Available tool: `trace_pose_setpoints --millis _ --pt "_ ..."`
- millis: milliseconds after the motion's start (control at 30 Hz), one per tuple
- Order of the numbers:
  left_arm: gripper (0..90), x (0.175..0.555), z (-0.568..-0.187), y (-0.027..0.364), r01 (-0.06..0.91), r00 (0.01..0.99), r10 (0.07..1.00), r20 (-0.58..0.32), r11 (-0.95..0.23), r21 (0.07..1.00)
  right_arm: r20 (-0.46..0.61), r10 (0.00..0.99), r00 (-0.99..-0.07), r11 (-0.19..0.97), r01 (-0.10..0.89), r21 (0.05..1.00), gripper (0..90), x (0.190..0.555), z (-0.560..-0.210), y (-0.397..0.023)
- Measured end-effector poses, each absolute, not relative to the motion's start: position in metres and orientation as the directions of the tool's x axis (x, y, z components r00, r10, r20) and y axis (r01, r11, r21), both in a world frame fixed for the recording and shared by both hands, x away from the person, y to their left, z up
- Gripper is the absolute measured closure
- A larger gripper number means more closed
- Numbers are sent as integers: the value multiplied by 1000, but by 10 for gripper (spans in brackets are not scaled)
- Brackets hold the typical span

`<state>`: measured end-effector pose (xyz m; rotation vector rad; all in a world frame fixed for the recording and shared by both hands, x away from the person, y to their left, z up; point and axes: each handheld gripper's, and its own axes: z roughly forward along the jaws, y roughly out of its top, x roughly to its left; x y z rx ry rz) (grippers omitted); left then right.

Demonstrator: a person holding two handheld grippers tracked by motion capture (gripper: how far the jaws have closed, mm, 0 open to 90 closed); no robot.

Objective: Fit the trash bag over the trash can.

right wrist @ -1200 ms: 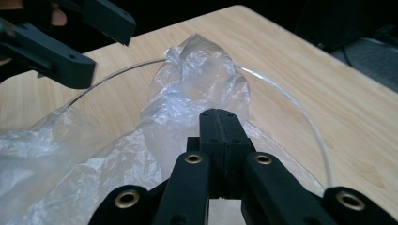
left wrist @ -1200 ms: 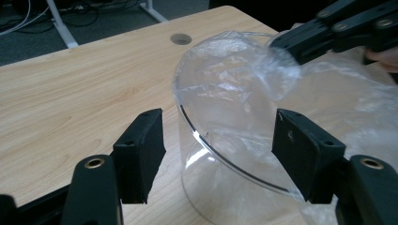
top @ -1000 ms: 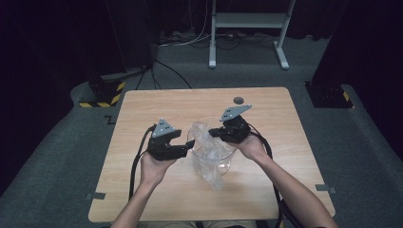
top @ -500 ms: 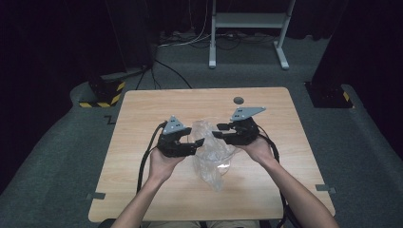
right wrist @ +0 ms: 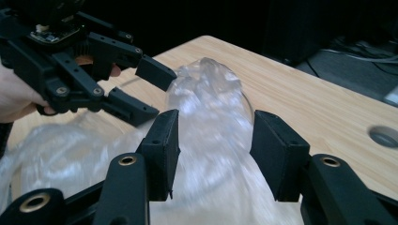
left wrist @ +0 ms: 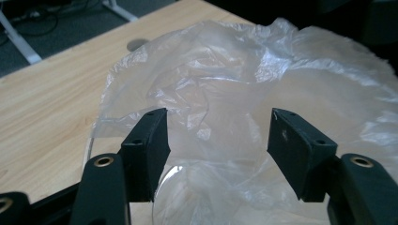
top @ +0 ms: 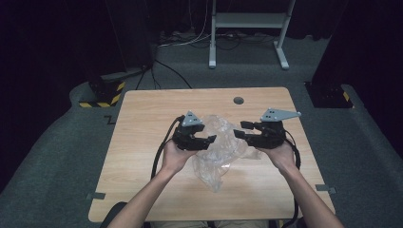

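Both claws stand released beside the clear plastic bag (top: 221,147) mid-table: the right claw (top: 239,133) just let go, the left claw (top: 211,139) has neared, so regrasping looks next.

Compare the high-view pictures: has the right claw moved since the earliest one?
Yes. The right claw has shifted rightward, off the plastic bag, ending below and right of the table's round hole; its jaws have just been opening.

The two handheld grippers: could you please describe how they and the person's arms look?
Both the left gripper and the right gripper are black, angular two-jaw tools with flat rectangular pads and brass-coloured pivot rivets. Each carries a grey three-cornered plate on top and trails a black cable. The forearms are bare, with no sleeves in view.
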<state>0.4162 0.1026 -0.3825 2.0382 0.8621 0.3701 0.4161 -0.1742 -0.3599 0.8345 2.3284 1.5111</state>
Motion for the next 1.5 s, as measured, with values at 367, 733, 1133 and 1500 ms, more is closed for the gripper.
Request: trace_pose_setpoints --millis 367,733,1133,1500 --pt "393 427 -387 89 496 712 698 -69 -432 753 141 628 -765 320 419 850 586 414 -379 -200" --pt "394 420 -386 98 497 718 690 -93 -415 762 165 655 -737 298 453 840 552 431 -385 -203" --pt "366 399 -373 120 428 709 699 -92 -323 844 147 562 -814 321 379 868 899 439 -375 -177" --pt "342 367 -361 143 399 699 706 -119 -246 883 92 501 -861 424 337 841 898 453 -376 -122"
